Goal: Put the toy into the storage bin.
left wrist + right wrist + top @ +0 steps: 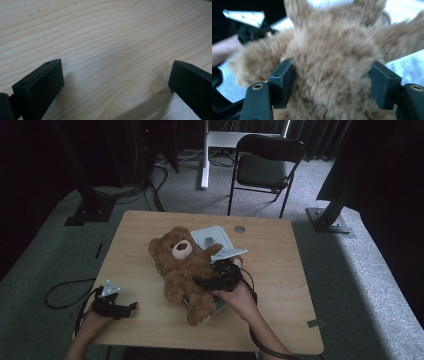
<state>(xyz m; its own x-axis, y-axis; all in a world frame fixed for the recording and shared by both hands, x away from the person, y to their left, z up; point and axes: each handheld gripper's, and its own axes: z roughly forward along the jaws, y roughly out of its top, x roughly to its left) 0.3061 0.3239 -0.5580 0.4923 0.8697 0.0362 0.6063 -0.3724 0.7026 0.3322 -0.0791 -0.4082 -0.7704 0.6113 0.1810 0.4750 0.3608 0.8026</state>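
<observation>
A brown teddy bear [182,265] lies on its back in the middle of the wooden table [280,270], head toward the far side, partly over a pale flat box [212,237]. My right gripper [202,282] comes at the bear's belly from the right. In the right gripper view its jaws stand wide on either side of the bear's furry torso [332,50]. The fur brushes the pads [284,80] but is not squeezed, and the gripper [333,83] is open. My left gripper [132,307] rests near the table's front left corner. It is open [116,80] over bare wood.
Printed paper or plastic [409,67] lies under the bear. A small round grommet [239,228] sits near the table's far edge. A black folding chair [265,165] and dark stand bases [330,220] stand on the carpet beyond. Cables trail off the left side.
</observation>
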